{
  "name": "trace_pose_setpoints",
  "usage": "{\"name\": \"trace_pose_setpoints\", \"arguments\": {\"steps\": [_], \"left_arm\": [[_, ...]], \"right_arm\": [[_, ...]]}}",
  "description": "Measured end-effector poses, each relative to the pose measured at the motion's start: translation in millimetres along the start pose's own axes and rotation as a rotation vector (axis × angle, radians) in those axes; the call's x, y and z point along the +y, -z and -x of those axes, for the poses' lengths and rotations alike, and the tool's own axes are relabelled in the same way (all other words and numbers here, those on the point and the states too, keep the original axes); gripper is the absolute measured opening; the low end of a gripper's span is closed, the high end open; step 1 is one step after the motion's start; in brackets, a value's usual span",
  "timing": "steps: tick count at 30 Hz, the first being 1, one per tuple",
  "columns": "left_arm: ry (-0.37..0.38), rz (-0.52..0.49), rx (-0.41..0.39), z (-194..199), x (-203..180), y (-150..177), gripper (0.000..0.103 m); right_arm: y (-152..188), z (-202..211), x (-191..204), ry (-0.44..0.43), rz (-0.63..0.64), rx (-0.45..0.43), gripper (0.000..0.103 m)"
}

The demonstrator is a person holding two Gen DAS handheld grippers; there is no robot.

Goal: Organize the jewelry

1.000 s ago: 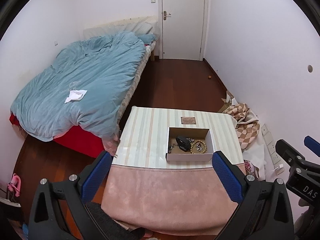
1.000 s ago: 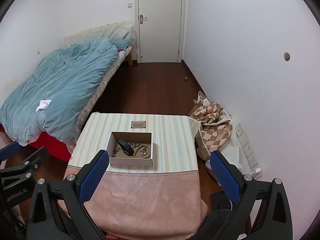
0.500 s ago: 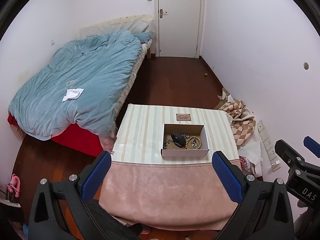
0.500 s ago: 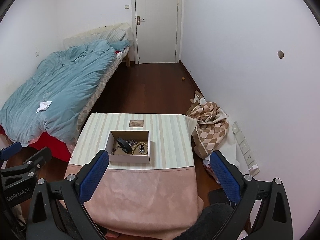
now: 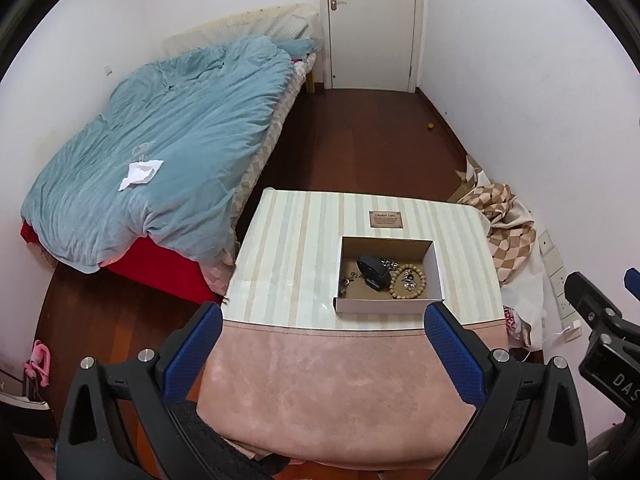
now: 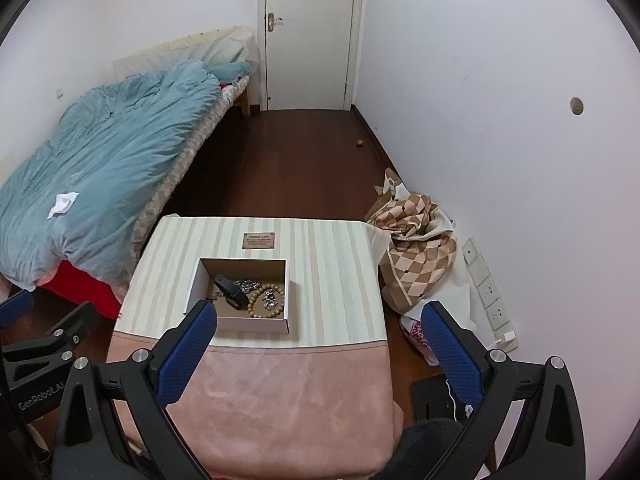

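A small open cardboard box (image 5: 436, 276) (image 6: 192, 292) stands on the striped table. Inside lie a wooden bead bracelet (image 5: 404, 286) (image 6: 260, 308), a black object (image 5: 374, 272) (image 6: 231, 292) and silver chain jewelry (image 5: 390, 265) (image 6: 245, 284). My left gripper (image 5: 324, 340) is open and empty, held high above the table's near pink part. My right gripper (image 6: 316, 340) is also open and empty, high above the table, with its left finger in front of the box's near corner in that view.
The table (image 5: 292, 240) (image 6: 332, 260) has a small brown label (image 5: 386, 219) (image 6: 259, 240). A bed with a blue duvet (image 5: 160, 152) stands to the left. A checkered cloth bag (image 6: 420, 256) lies by the right wall. The door (image 5: 370, 20) is at the far end.
Both grippers have risen and pulled back, so the table and box look smaller and farther. The box's contents have not moved. Both grippers stay open.
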State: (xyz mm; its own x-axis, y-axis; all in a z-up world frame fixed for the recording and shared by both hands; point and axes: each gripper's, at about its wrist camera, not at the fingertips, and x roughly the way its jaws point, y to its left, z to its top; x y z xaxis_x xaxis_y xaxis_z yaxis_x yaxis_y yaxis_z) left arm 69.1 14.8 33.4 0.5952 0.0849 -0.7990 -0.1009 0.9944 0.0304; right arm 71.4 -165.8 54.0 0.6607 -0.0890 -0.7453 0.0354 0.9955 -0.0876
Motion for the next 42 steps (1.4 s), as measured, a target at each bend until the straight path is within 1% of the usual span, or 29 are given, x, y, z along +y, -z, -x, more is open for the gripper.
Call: {"name": "trace_pose_setpoints", "arguments": {"steps": [2,6,8,15,23,42], "left_arm": [[-0.012,-0.002,0.013,-7.8,-0.3,-3.0,0.103],[-0.005,-0.004,0.046,-20.4,-0.8,-8.8,0.103],[-0.006,-0.004,0.049,-24.2,-1.3,-11.7,0.103],[-0.003,0.003,0.081,-37.6,-0.1,-15.9,0.103],[0.005,0.013,0.088,-40.3,1.6,-15.3,0.103],[-0.004,0.008,0.080,-38.3,-0.4,-14.6,0.103]], "right_arm": [[-2.4,-12.1,0.3,-0.006,-0.006,0.019,0.103],[-5.5,-33.2,2.5,-0.017,-0.006,0.064,0.103],[-6.9,-41.5,4.5,-0.015,-0.001,0.078,0.103],[-10.5,-55.5,7.5,-0.017,0.007,0.110,0.103],[-11.1,-59.5,11.4,-0.021,0.022,0.126,0.103],[-9.0,-54.6,10.9,-0.037,0.024,0.124,0.103]]}}
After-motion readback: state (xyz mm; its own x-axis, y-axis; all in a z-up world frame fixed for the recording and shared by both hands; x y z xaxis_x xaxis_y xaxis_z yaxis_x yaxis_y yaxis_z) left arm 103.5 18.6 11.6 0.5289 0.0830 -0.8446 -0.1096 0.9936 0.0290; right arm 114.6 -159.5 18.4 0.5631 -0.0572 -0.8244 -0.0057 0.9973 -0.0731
